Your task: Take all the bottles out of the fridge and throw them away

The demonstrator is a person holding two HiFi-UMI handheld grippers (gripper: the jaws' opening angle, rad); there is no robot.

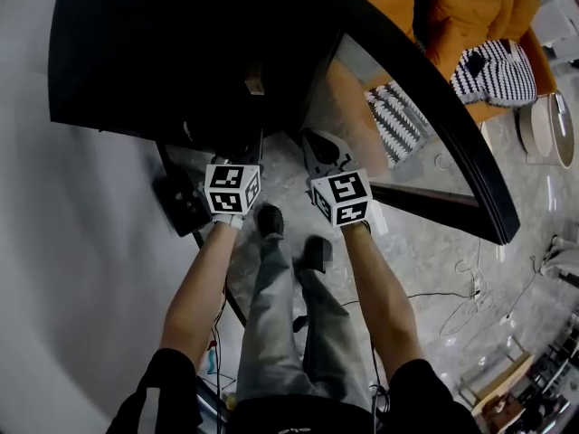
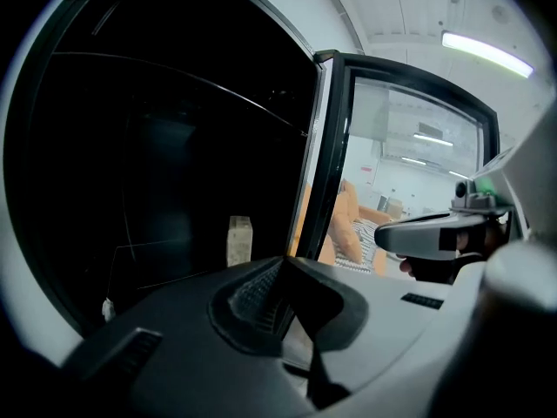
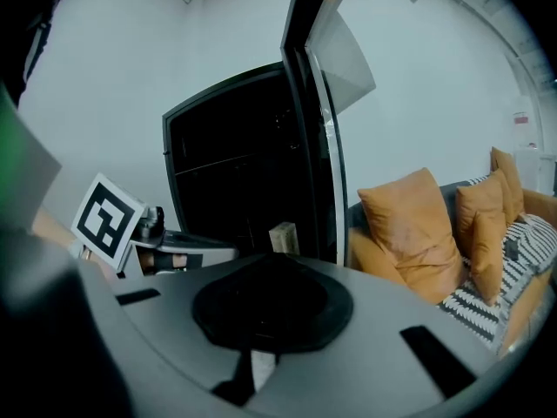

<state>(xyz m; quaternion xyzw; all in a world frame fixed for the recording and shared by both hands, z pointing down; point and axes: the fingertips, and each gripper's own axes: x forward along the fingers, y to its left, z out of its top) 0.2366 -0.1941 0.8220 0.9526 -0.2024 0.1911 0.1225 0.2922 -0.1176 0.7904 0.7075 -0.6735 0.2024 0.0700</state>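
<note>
Dark open fridge [image 2: 174, 146]: 1 pale container [image 2: 239, 240] upright, long axis vertical.

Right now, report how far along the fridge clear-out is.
Done: the glass door stands open. In hand: nothing; the left claw and right claw are both shut and empty. Left: a pale container inside the fridge, not yet taken out.

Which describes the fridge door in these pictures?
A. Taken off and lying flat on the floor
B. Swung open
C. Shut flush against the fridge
B: the fridge door stands swung out from the fridge, leaving its dark inside open to view, with orange sofa cushions beyond the door.
</note>
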